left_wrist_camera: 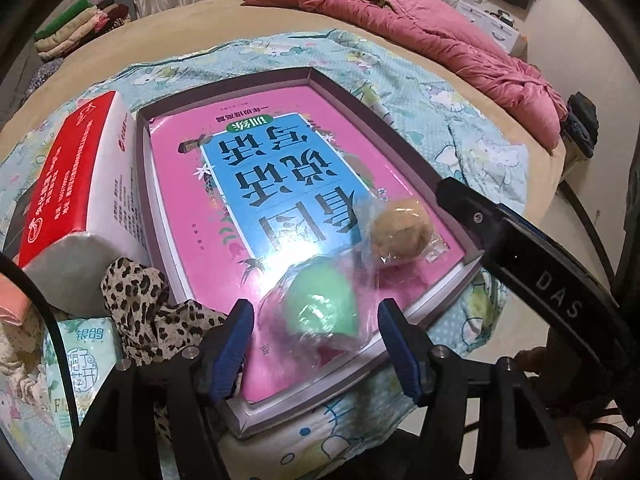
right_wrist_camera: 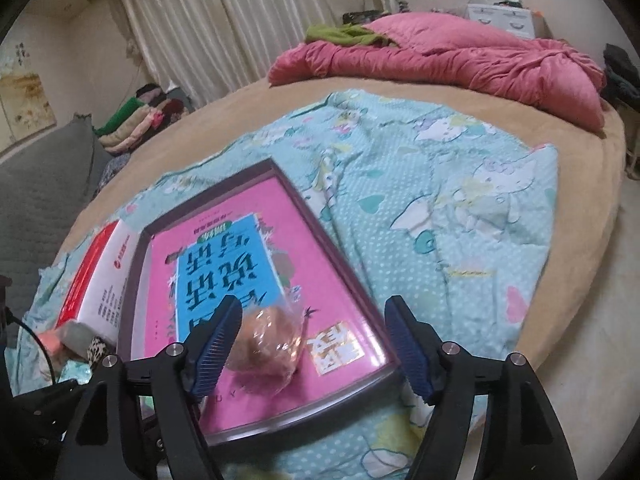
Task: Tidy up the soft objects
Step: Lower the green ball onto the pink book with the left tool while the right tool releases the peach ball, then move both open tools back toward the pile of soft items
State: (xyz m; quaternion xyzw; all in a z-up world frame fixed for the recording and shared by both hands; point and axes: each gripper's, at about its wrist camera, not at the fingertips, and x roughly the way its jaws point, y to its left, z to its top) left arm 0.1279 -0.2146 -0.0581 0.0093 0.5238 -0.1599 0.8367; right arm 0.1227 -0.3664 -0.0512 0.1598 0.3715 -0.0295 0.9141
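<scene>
A green soft ball [left_wrist_camera: 324, 304] in clear wrap lies on the pink book [left_wrist_camera: 280, 160] inside a shallow dark-rimmed box [left_wrist_camera: 224, 80]. My left gripper [left_wrist_camera: 316, 344] is open around it, with a blue pad on each side and neither pressing. A tan soft ball [left_wrist_camera: 400, 232], also wrapped, rests further along the book. In the right wrist view this tan ball [right_wrist_camera: 272, 344] sits between the fingers of my open right gripper [right_wrist_camera: 316, 344]. It lies close against the left pad and far from the right one. One black finger of the right gripper [left_wrist_camera: 460, 200] shows beside the tan ball.
A red-and-white tissue pack [left_wrist_camera: 72, 184] stands left of the box, with a leopard-print cloth [left_wrist_camera: 152, 308] and a green tissue pack [left_wrist_camera: 88, 364] near it. All rest on a light-blue cartoon sheet [right_wrist_camera: 440, 200] on the bed. A pink quilt [left_wrist_camera: 440, 40] and folded clothes [left_wrist_camera: 80, 28] lie further back.
</scene>
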